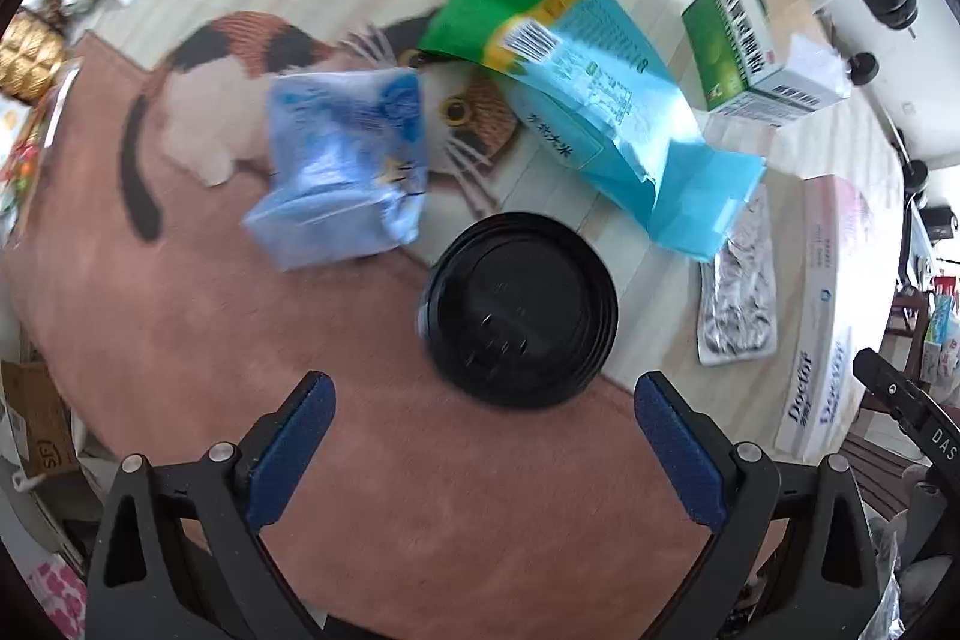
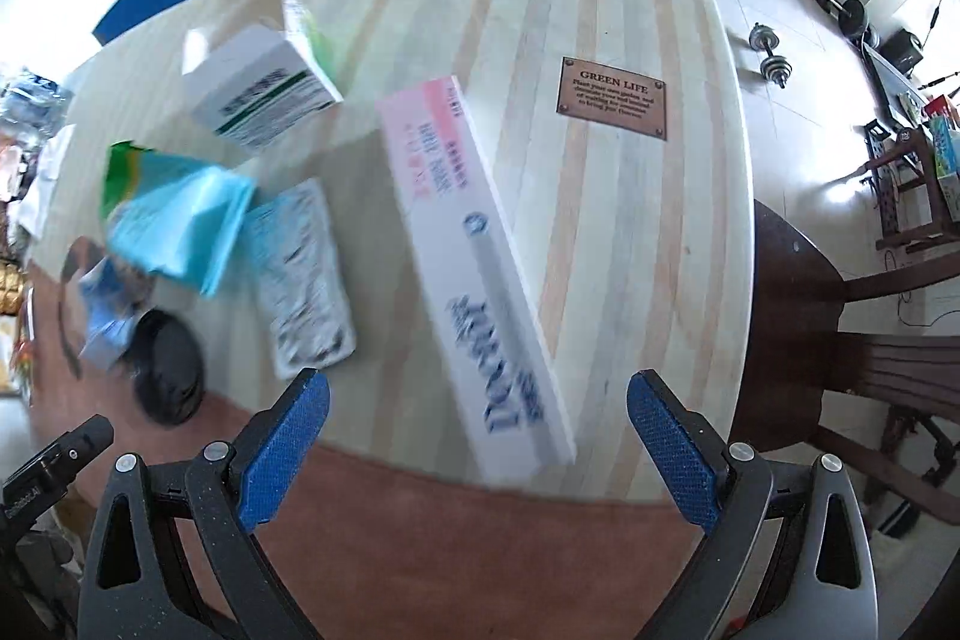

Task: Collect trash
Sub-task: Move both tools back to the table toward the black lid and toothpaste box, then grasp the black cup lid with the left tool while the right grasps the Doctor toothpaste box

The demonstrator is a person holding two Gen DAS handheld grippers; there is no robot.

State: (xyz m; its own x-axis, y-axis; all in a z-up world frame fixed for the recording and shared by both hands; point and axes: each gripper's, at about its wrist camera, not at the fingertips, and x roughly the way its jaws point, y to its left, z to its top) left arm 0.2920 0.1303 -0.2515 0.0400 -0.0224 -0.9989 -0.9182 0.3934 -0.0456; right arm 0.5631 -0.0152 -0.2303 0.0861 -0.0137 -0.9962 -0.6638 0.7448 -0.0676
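The left gripper (image 1: 485,397) hangs above the table with its blue-padded jaws spread wide and nothing between them; just ahead of its fingertips a black plastic cup lid (image 1: 521,309) lies flat where the pink part of a cat-printed table mat (image 1: 180,292) meets the striped wooden tabletop (image 2: 630,196). Near the lid, a crumpled pale blue wrapper (image 1: 345,166) rests on the cat picture, a green-and-light-blue bag (image 1: 591,100) lies across the mat's edge, and a silver blister pack (image 1: 738,298) sits just beside the bag's blue end. A green-and-white carton (image 1: 753,52) stands farther back. The right gripper (image 2: 478,400) is likewise spread wide and empty, held over the near end of a long white toothpaste box (image 2: 474,274) lying diagonally on the tabletop, with a brown "GREEN LIFE" plaque (image 2: 612,97) beyond it.
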